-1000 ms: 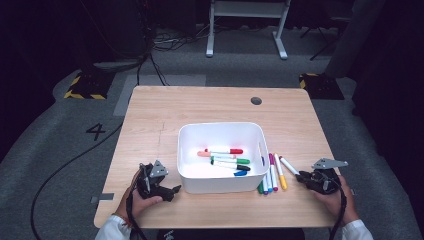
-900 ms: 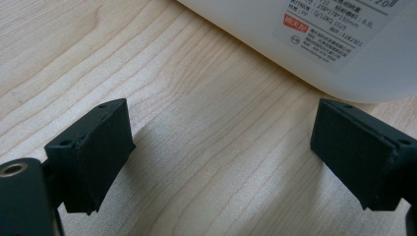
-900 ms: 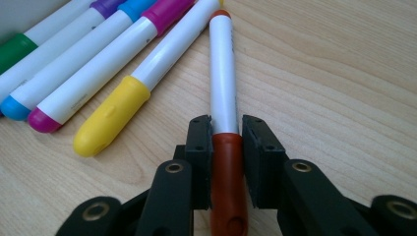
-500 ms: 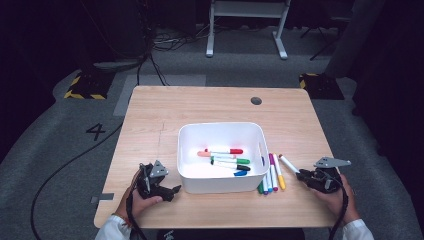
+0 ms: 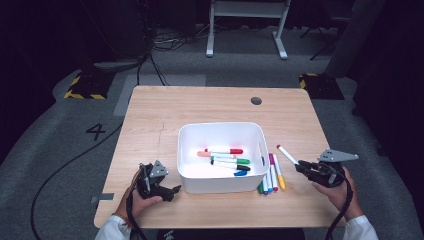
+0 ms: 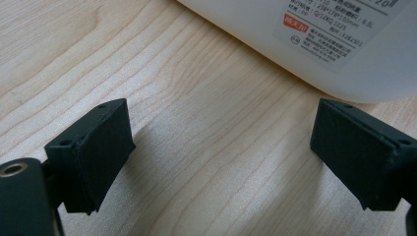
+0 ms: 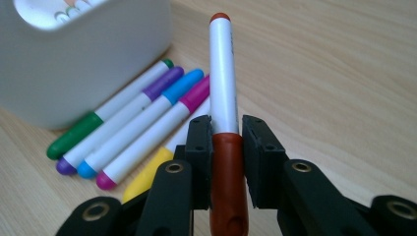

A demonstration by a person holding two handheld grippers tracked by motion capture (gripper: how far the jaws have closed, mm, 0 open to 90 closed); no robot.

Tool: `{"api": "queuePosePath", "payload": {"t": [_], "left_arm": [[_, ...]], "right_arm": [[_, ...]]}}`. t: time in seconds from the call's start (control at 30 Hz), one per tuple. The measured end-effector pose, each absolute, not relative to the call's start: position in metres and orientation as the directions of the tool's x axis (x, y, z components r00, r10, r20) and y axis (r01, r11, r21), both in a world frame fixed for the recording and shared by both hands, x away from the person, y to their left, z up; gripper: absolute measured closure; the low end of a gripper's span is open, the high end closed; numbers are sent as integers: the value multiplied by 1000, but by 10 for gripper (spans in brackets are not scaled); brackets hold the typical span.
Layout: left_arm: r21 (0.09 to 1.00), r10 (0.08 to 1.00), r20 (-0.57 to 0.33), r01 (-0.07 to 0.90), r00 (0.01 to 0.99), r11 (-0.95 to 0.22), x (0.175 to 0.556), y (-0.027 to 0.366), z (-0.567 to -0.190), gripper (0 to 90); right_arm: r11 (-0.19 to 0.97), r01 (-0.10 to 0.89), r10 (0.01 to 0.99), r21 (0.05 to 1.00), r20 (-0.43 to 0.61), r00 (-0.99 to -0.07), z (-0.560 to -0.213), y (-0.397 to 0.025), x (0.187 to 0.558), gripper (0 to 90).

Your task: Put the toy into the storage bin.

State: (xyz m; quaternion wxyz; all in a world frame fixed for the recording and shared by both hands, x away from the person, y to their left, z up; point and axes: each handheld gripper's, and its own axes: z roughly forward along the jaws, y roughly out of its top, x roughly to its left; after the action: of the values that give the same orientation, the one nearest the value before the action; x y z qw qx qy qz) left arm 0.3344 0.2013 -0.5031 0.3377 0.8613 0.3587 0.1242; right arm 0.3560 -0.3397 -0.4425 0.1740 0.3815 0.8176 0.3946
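Note:
A white bin (image 5: 260, 145) stands mid-table with several markers (image 5: 225, 159) inside. Just right of it several more markers (image 5: 272, 175) lie in a row; the same row of markers (image 7: 142, 128) lies beside the bin (image 7: 74, 64) in the right gripper view. My right gripper (image 5: 303, 165) is shut on the brown cap end of a white marker (image 7: 223, 93), whose body points up and left at the bin's right (image 5: 287, 154). My left gripper (image 5: 171, 192) rests on the table at the bin's front left corner, jaws wide open (image 6: 221, 147) with bare wood between them.
The bin's labelled wall (image 6: 319, 44) sits just beyond the left jaws. The wooden table (image 5: 200, 110) has a small round hole (image 5: 256, 101) at the back right. Cables trail across the grey floor, and a white stand (image 5: 245, 25) is behind the table.
The right gripper with its marker has shifted very slightly; the left gripper has stayed put.

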Motion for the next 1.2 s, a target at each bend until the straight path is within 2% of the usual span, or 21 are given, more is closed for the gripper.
{"api": "queuePosePath", "payload": {"t": [0.27, 0.67, 0.93, 1.2], "left_arm": [[670, 701, -29, 534, 713, -515, 334, 201, -503, 91], [672, 702, -28, 533, 711, -514, 334, 201, -503, 91], [671, 701, -29, 534, 712, -515, 334, 201, -503, 91], [671, 701, -29, 534, 712, -515, 334, 201, -503, 91]], "right_arm": [[403, 436, 731, 805, 4, -683, -423, -328, 366, 749], [428, 316, 661, 847, -55, -748, -370, -301, 369, 749], [472, 254, 604, 844, -101, -790, -347, -275, 373, 749], [549, 199, 511, 812, -137, -849, -335, -227, 382, 749]]}}
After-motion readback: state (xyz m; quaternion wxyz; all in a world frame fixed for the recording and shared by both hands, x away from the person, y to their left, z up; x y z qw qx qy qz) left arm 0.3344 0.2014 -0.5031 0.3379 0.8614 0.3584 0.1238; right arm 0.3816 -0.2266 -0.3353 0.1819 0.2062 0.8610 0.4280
